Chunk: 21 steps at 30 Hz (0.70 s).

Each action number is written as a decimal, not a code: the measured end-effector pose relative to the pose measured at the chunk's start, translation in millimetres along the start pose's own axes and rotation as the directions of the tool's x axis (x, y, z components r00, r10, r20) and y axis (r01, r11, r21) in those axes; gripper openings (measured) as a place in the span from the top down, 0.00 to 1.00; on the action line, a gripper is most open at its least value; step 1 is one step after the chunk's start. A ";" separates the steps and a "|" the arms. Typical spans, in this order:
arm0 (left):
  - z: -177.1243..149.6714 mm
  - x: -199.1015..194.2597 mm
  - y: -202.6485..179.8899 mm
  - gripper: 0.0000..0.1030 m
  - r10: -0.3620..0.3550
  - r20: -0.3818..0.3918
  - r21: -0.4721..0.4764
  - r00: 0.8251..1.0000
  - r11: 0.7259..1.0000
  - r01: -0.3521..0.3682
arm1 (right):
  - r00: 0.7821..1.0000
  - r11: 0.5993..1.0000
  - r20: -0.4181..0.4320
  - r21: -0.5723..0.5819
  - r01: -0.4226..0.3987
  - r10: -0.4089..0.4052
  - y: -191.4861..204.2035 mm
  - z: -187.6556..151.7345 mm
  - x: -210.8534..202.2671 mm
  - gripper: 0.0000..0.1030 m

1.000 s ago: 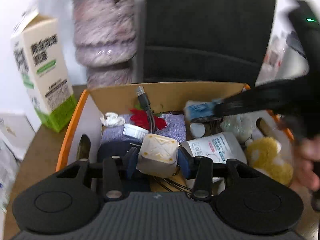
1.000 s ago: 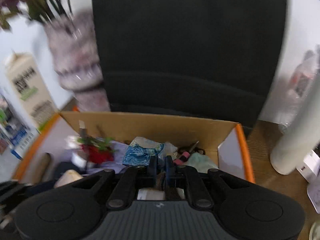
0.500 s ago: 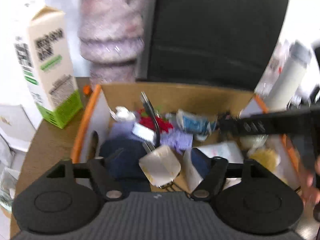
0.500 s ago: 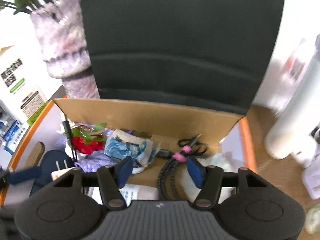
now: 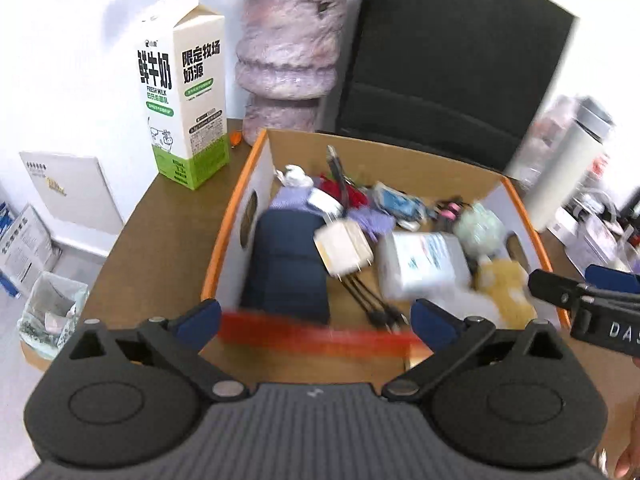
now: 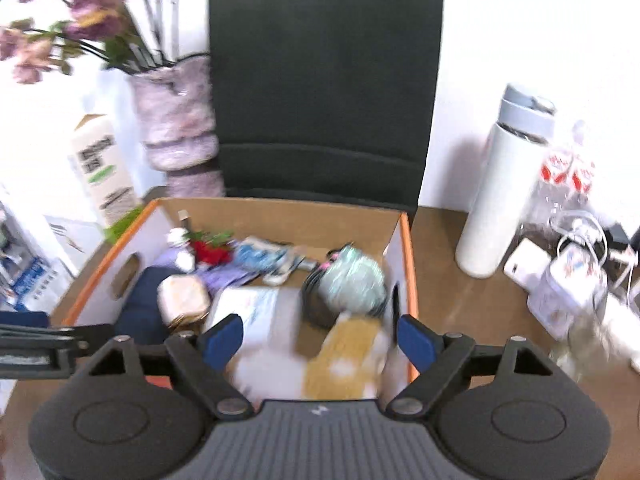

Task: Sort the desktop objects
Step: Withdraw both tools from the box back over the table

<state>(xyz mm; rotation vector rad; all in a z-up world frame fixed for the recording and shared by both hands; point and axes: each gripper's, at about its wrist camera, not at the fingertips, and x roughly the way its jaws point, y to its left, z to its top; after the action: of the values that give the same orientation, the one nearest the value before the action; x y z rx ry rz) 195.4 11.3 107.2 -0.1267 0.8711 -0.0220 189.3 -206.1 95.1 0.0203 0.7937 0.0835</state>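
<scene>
Holding the sorted goods is a corrugated cardboard box [image 5: 400,168], orange-rimmed and open-topped on the desk for dropping things in: navy fabric pouch [image 5: 286,264], crinkly tissue pack [image 5: 424,264], beige plastic charger [image 5: 344,246]. My left claw [image 5: 316,322] and right claw [image 6: 320,340], blue-padded, are both opening above it, gripping nothing.

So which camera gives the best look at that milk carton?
The left wrist view: the milk carton stands sharp and whole beside the cardboard box. In the right wrist view it is blurred and small.
</scene>
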 end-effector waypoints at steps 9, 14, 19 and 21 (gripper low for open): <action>-132.7 -40.9 10.4 0.00 -0.079 0.091 -0.001 0.993 0.997 0.080 | 0.991 0.990 0.053 0.068 -0.127 0.124 8.0 -130.2 -66.9 0.16; -177.8 -56.5 9.1 0.00 -0.045 0.130 0.049 0.991 0.998 0.039 | 0.996 0.996 0.027 0.029 -0.082 0.081 13.6 -182.2 -73.4 0.20; -211.6 -79.1 6.2 0.00 -0.095 0.149 0.085 0.984 0.993 0.083 | 0.997 0.997 0.043 0.025 -0.068 0.067 13.2 -217.0 -89.3 0.20; -221.3 -77.2 5.2 0.00 -0.132 0.115 0.084 0.985 0.989 0.123 | 0.996 0.997 0.042 0.020 -0.080 0.079 12.5 -229.5 -94.0 0.21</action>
<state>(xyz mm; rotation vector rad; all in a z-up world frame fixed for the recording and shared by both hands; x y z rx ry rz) -23.5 -0.6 24.5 -0.1108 0.7395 -0.1660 -40.7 -204.5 1.7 0.0740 0.7521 0.1491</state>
